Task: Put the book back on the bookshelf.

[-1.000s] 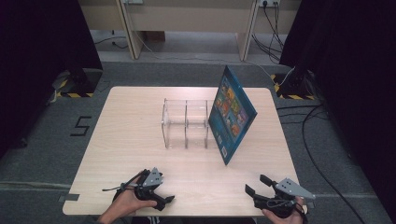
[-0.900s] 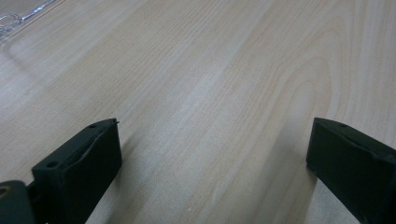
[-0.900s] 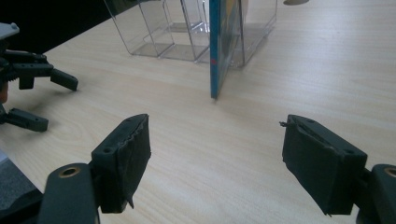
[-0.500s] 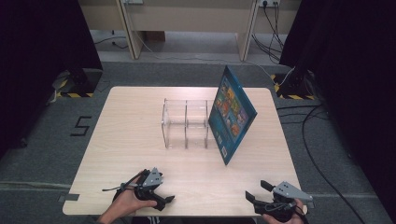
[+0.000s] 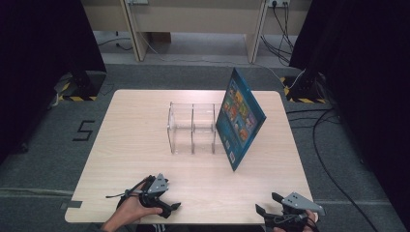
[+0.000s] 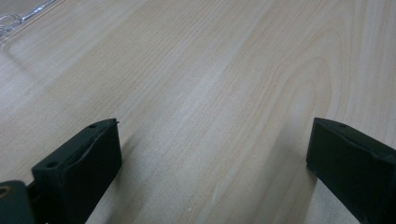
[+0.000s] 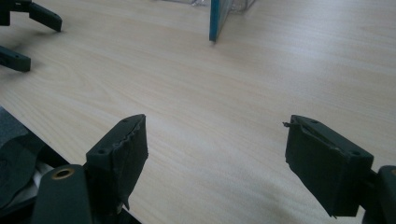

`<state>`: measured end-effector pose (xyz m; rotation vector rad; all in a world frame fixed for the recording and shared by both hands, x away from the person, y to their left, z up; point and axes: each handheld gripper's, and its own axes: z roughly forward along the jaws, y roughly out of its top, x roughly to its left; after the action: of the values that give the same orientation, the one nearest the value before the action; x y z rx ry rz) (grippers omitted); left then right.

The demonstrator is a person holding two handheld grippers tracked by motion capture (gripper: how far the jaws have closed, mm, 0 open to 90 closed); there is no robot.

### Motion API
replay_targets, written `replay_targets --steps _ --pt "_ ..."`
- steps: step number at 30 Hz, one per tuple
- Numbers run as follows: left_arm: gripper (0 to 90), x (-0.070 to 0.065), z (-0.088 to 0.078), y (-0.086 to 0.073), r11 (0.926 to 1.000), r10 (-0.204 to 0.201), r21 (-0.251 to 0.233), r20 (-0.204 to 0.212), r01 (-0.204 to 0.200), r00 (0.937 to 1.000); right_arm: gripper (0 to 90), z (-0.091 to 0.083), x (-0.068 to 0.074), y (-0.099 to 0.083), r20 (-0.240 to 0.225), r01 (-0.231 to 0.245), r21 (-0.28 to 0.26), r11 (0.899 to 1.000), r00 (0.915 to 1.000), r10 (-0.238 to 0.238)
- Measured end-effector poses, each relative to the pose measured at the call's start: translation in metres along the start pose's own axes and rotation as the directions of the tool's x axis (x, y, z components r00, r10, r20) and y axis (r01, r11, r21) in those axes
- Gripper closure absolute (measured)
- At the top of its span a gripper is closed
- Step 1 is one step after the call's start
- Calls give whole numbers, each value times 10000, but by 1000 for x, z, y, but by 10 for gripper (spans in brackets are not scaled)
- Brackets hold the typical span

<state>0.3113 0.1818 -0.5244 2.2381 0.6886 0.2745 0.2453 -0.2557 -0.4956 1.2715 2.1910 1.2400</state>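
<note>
Since a second ago the right gripper (image 5: 270, 210) has slid back toward the near edge of the table (image 5: 135, 140), now sitting almost at the rim near the right corner, while the left gripper (image 5: 169, 205) has kept its place near the near-left part of the edge. Both tools are matt black with blocky jaws and a grey three-cornered plate on top; each has its jaws spread wide with bare wood between them, as the left gripper view (image 6: 212, 158) and the right gripper view (image 7: 215, 154) show. One jaw pad in the right gripper view has a ridged, toothed face. Smooth and pale, the tabletop has a fine straight grain. Toward the far middle stands a clear plastic rack (image 5: 191, 128), boxy, with thin upright dividers. A thin, flat book (image 5: 240, 118) with a glossy blue, picture-covered cover leans tilted against the rack's right end, its lower edge on the wood, well apart from both grippers.
</note>
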Motion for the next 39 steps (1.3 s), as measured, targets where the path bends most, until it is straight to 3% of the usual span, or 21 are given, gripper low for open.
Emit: replay_targets --steps 20,32,39 --pt "22 0 0 0 10000 -3 0 1 3 10000 218 0 4 -10 366 622 1233 9904 9971 -672" --pt "21 0 0 0 10000 7 7 6 -7 10000 217 4 6 -16 525 1184 2238 9674 9897 -1332" --pt "21 0 0 0 10000 13 7 9 -13 10000 216 4 6 -16 526 1221 2288 9658 9891 -1375"
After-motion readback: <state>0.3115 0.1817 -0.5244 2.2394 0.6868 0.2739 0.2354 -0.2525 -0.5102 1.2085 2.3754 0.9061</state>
